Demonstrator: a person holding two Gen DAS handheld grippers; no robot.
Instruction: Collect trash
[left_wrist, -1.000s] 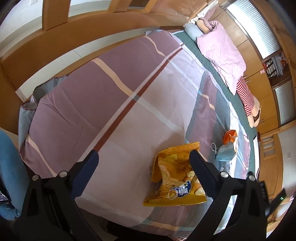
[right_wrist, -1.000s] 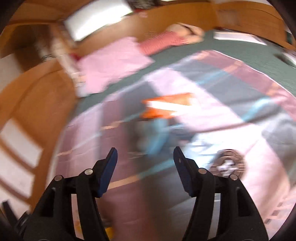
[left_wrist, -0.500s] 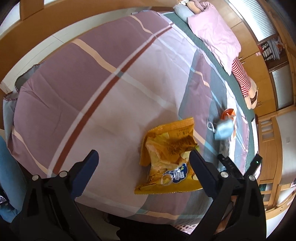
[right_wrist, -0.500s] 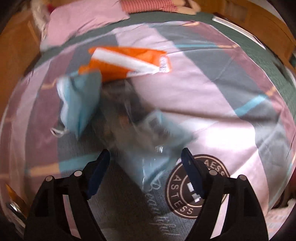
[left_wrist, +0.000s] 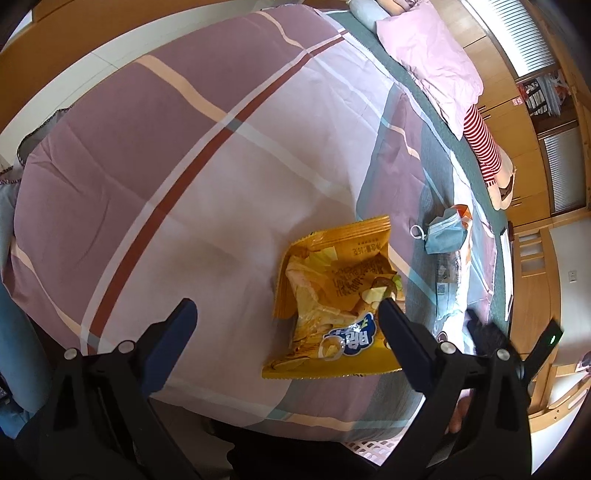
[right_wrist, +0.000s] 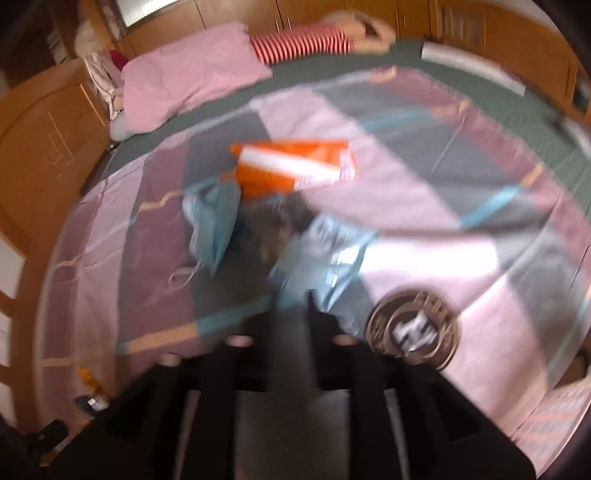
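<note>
Your right gripper (right_wrist: 293, 314) fingers, spread half a second ago, are now pinched together on the clear plastic wrapper (right_wrist: 325, 247) near the bed's (left_wrist: 184, 147) foot edge; blur hides the contact. Your left gripper (left_wrist: 286, 314) stays wide over the yellow chip bag (left_wrist: 332, 291). First pickup likely underway.

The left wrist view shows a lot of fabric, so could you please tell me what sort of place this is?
Most likely a bedroom: a bed under a plaid quilt, a pink pillow at its head, and wooden cabinets along the wall.
</note>
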